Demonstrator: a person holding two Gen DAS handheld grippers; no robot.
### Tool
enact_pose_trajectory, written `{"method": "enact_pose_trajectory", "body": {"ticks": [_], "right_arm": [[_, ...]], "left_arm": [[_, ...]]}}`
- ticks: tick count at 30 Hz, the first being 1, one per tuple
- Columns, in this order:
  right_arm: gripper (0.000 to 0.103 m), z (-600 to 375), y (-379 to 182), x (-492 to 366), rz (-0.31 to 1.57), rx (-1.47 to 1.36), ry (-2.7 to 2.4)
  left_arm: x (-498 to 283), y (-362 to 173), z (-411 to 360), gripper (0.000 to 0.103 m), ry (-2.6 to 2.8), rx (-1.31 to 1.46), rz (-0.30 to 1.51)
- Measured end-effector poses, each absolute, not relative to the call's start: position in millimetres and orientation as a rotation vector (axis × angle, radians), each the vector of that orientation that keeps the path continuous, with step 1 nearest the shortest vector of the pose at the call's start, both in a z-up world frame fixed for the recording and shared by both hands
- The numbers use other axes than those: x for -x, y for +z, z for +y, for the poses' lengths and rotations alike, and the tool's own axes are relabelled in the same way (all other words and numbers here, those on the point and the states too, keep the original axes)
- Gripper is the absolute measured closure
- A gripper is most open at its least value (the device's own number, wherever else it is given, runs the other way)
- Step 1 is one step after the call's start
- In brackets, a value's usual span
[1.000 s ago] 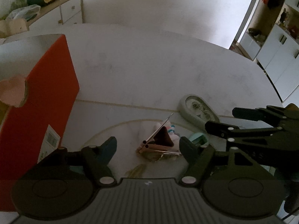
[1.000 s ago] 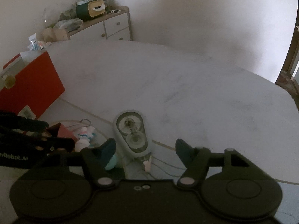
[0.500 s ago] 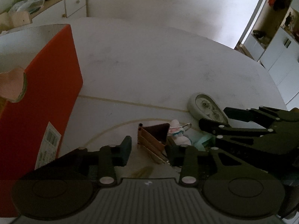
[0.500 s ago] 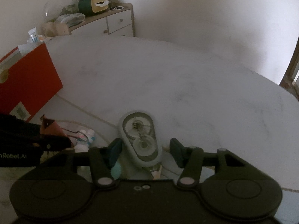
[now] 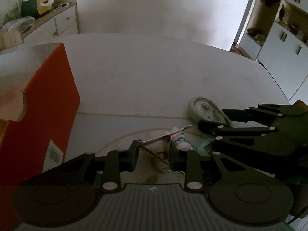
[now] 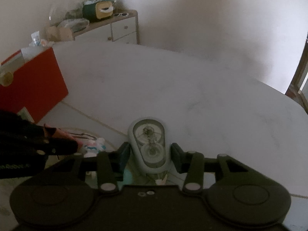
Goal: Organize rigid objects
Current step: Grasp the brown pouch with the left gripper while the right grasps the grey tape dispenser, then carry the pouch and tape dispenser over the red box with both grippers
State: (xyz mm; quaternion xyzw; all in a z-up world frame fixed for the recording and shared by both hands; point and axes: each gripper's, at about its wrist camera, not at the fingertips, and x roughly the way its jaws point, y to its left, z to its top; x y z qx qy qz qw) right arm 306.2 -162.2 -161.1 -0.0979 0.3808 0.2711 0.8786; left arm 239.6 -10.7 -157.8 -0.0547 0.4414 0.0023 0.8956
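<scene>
White surface (image 6: 192,88): my right tool (image 6: 151,153) closing astride the tape dispenser (image 6: 149,144), pads apart; left tool (image 5: 153,154) closing around a metal clip (image 5: 154,150), which only its view shows.

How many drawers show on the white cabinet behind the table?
2: upper drawer and lower drawer, stacked on the cabinet front; the cabinet's left part is hidden.

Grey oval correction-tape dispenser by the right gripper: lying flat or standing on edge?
Lying flat. The grey oval correction-tape dispenser rests on the white table, clear window with both reels facing up.
</scene>
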Motion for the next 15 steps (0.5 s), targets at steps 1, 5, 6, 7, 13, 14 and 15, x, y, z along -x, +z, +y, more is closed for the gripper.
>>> {"method": "enact_pose_trajectory", "body": {"ticks": [1,5,6,7,13,14,15], "right_arm": [[0.058,-164.1,-158.4,-304.1,0.788,0.194,0.563],[0.058,-171.9,-145.2,-293.6,0.769,0.16,0.557],[0.058,-173.6,-141.0,-290.0,0.763,0.157,0.556],[0.058,-174.7,-137.1,-286.5,0.758,0.155,0.555],[0.058,-180.4,-109.6,-262.9,0.739,0.154,0.551],[0.058,-181.0,-106.0,-257.9,0.738,0.153,0.549],[0.058,-181.3,-102.2,-253.7,0.739,0.153,0.544]], "left_arm": [[-238.5,-157.3,-11.1,0.073,0.004,0.109,0.912],[-233.8,-149.5,-11.5,0.073,-0.003,0.112,0.899],[-231.6,-146.0,-11.7,0.073,-0.006,0.115,0.896],[-229.6,-142.2,-11.9,0.073,-0.012,0.117,0.891],[-213.2,-116.1,-15.0,0.073,-0.055,0.126,0.856],[-210.9,-112.5,-15.4,0.073,-0.059,0.122,0.85],[-207.8,-107.5,-16.4,0.073,-0.061,0.113,0.843]]}}
